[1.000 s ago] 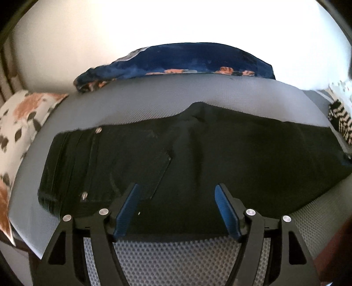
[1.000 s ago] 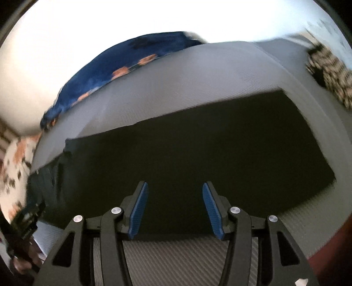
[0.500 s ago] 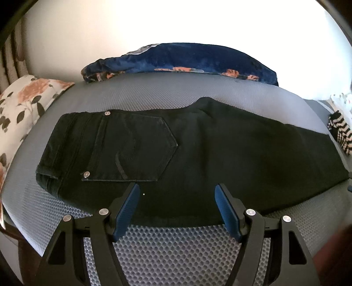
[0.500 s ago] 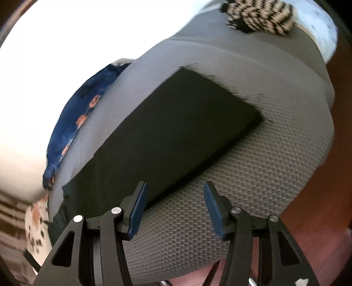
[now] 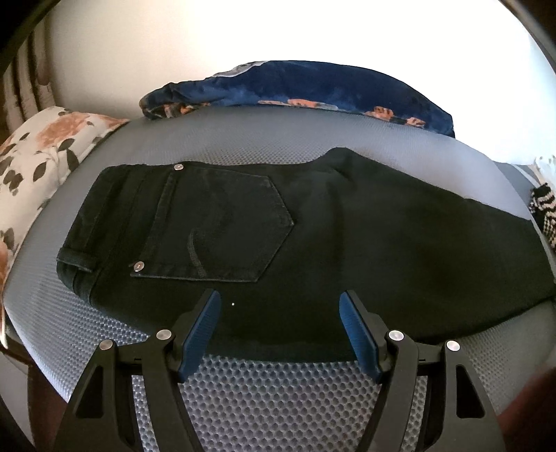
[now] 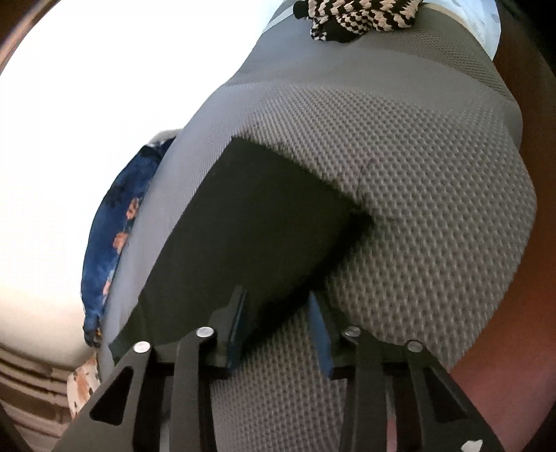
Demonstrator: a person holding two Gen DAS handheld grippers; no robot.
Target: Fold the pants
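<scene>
Black pants (image 5: 312, 250) lie flat, folded lengthwise, on a grey mesh surface (image 5: 278, 396). The waistband is at the left, a back pocket (image 5: 219, 226) faces up, and the legs run off to the right. My left gripper (image 5: 279, 306) is open and empty, just above the near edge of the pants at mid-thigh. In the right wrist view the leg end of the pants (image 6: 250, 229) shows as a dark rectangle. My right gripper (image 6: 278, 309) is open and empty over the near edge of the legs, close to the hem.
A blue floral pillow (image 5: 312, 87) lies along the far side, also in the right wrist view (image 6: 114, 236). A white floral pillow (image 5: 41, 149) is at the left. A black-and-white knit item (image 6: 358, 17) sits beyond the hem. The surface's near edge drops to a reddish floor (image 6: 504, 313).
My left gripper pulled back and up a little, so the whole waist and pocket now show. My right gripper swung right along the legs toward the hem and tilted.
</scene>
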